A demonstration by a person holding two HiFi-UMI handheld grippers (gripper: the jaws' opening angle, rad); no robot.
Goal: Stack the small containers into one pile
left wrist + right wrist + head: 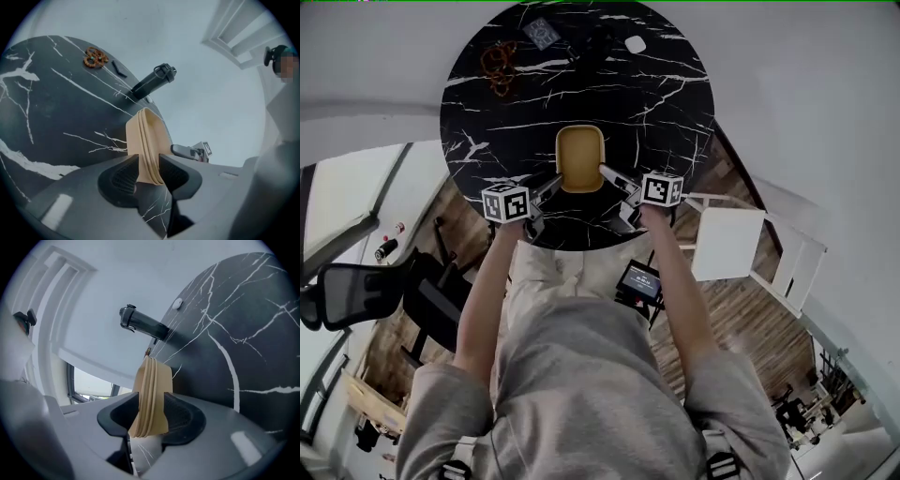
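Note:
A stack of nested tan containers [579,157] stands on the round black marble table [675,112], near its front edge. My left gripper [551,183] is at the stack's near left corner and my right gripper [609,175] at its near right corner. In the left gripper view the stack's layered rim [145,136] runs between the jaws of the left gripper [149,171], which stand apart around it. In the right gripper view the rim [152,380] likewise lies between the spread jaws of the right gripper [151,416].
At the table's far side lie an orange coiled thing [499,64], a small grey device [542,33] and a small white object [636,44]. A black cylinder [152,80] lies beyond the stack. A white stand [727,244] is at the right, a black office chair [356,291] at the left.

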